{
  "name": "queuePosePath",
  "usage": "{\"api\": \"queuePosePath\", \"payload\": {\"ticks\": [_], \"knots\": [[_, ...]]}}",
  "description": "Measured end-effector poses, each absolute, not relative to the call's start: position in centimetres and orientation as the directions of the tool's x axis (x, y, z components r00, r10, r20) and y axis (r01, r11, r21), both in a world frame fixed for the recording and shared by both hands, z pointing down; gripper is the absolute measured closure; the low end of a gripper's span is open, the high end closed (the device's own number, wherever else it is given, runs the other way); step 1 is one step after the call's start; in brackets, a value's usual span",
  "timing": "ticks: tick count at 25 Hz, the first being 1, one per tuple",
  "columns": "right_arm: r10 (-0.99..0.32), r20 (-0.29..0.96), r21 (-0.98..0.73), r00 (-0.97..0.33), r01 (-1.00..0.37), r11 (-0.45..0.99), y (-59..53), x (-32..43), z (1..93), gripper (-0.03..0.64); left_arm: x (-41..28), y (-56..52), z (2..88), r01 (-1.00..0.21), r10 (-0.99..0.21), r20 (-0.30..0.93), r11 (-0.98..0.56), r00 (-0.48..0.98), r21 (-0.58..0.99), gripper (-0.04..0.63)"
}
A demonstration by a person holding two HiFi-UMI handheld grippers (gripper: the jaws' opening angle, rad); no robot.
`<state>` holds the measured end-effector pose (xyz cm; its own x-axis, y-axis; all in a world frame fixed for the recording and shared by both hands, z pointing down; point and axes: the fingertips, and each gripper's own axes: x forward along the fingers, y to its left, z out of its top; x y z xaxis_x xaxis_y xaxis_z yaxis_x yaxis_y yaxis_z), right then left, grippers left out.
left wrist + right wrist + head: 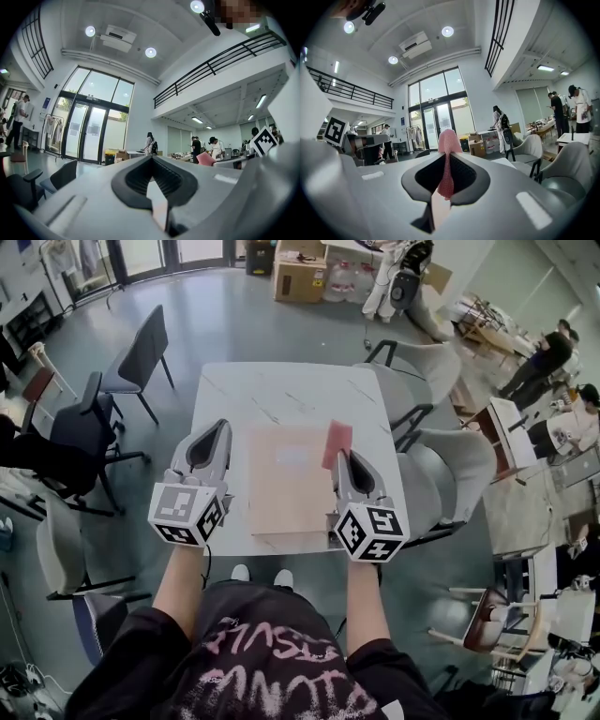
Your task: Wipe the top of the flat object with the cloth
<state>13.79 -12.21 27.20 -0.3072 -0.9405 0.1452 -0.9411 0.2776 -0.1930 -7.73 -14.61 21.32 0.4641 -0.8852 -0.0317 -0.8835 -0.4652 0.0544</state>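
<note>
A flat tan board lies on the white marble table, reaching its near edge. My right gripper hovers over the board's right edge, shut on a pink cloth that sticks up past its tips. In the right gripper view the cloth is pinched between the closed jaws of the right gripper. My left gripper is held left of the board, shut with nothing in it. The left gripper view shows the left gripper with its jaws together and the pink cloth off to the right.
Pale grey chairs crowd the table's right side. Dark chairs stand at the left. Cardboard boxes sit on the floor beyond the table. People work at desks at the far right.
</note>
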Motion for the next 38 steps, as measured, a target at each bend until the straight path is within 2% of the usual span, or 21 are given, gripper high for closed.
{"api": "queuePosePath", "payload": {"ticks": [16, 38], "knots": [[-0.947, 0.101, -0.189, -0.305, -0.94, 0.283, -12.29, 13.67, 26.09, 0.571, -7.76, -14.54, 21.21, -0.888, -0.89, -0.044, -0.456, 0.454, 0.057, 0.594], [-0.947, 0.114, -0.156, -0.299, -0.947, 0.28, -12.36, 13.38, 26.22, 0.572, -7.2, -14.73, 21.26, -0.881, -0.882, -0.041, -0.472, 0.47, 0.041, 0.594]]}}
